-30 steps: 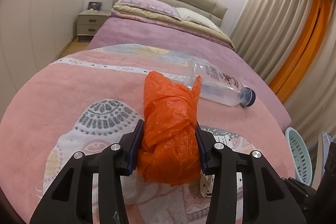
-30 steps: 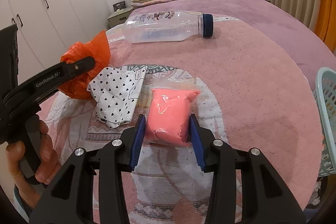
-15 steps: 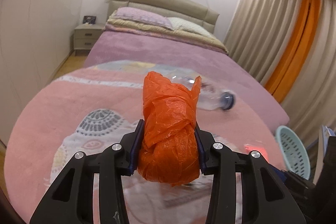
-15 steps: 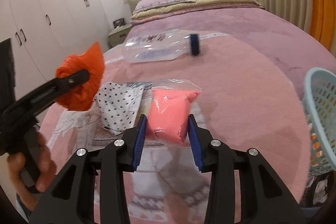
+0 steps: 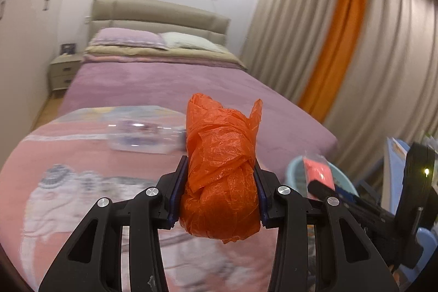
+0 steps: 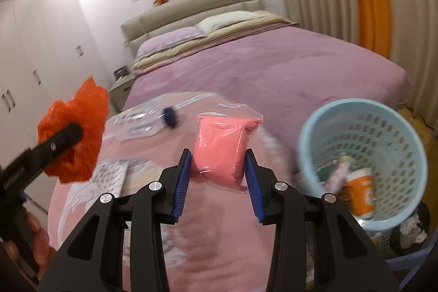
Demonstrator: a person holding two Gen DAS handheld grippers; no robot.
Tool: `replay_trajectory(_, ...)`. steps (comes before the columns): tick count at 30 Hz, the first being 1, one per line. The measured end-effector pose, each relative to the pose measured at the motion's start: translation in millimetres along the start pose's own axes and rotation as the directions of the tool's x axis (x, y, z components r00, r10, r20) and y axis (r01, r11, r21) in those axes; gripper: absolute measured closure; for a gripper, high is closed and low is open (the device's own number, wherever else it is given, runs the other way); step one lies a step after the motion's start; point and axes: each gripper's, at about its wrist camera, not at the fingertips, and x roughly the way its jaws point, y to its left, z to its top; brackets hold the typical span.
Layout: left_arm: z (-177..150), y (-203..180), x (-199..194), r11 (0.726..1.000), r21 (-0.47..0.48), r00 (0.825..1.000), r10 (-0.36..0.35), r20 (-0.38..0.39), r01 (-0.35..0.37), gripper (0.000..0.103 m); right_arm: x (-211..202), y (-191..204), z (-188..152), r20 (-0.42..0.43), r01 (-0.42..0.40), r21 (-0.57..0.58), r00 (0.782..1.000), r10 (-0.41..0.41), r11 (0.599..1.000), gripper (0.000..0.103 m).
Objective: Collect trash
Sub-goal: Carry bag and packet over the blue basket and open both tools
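- Left claw (image 5: pixel 219 193) pinches a crumpled orange plastic bag (image 5: pixel 220 171) between its blue-edged pads; the bag bulges above and below the grip and is clear of the bed.
- Right claw (image 6: pixel 217 171) pinches a clear pouch of pink filling (image 6: pixel 220 152), its pads pressed into both sides; the jaws have just been closing a little further on the pouch.
- From the right wrist view, the left claw appears at the left edge with the orange bag in it, and the fingers (image 6: pixel 35 245) of the person's hand wrap its handle.
- From the left wrist view, the right claw shows low at the right with the pouch over the basket's rim.
- Light blue perforated basket (image 6: pixel 364 155) stands just off the bed's corner, to the right of the pouch; inside it lies an orange-and-white cup (image 6: pixel 361 193) with other scraps too blurred to name.
- Clear plastic bottle (image 5: pixel 142 138) with a dark blue cap (image 6: pixel 169 118) lies on its side on the pink patterned blanket (image 5: pixel 68 155), beyond both claws.
- White spotted cloth (image 6: pixel 112 177) lies on the blanket under the orange bag.
- Purple cover (image 6: pixel 273 73) spreads over the rest of the bed up to the pillows.
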Motion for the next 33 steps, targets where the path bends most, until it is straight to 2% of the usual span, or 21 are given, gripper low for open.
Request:
replay_trajectory(8, 4, -71, 48, 0.990, 0.055, 0.989, -0.126, -0.079, 0.130, 0.063, -21, -81, 25, 0.034, 0.091, 0.117, 0.995, -0.095, 0.989, 0.067)
replay_trajectory(12, -1, -98, 82, 0.980, 0.045, 0.973, -0.183, -0.144, 0.191, 0.063, -25, -124, 30, 0.022, 0.140, 0.186, 0.989, -0.147, 0.972, 0.067)
replay_trajectory(20, -15, -135, 129, 0.970, 0.069, 0.950, -0.212, -0.231, 0.233, 0.063, -15, -162, 30, -0.039, 0.202, 0.236, 0.979, -0.198, 0.951, 0.067)
replay_trajectory(26, -26, -147, 151, 0.964, 0.070, 0.931, -0.225, -0.286, 0.255, 0.062, -1, -186, 24, -0.097, 0.240, 0.271, 0.970, -0.222, 0.932, 0.067)
replay_trajectory(29, -29, -151, 160, 0.961, 0.065, 0.921, -0.236, -0.309, 0.268, 0.056, 3, -195, 22, -0.119, 0.257, 0.290, 0.965, -0.232, 0.922, 0.066)
replay_trajectory(31, -31, -152, 162, 0.961, 0.065, 0.920, -0.236, -0.314, 0.269, 0.042, 6, -201, 21, -0.129, 0.263, 0.301, 0.964, -0.234, 0.916, 0.065)
replay_trajectory(33, -33, -150, 159, 0.958, 0.059, 0.918, -0.249, -0.310, 0.279, 0.034, 6, -204, 18, -0.134, 0.268, 0.306, 0.962, -0.237, 0.914, 0.055)
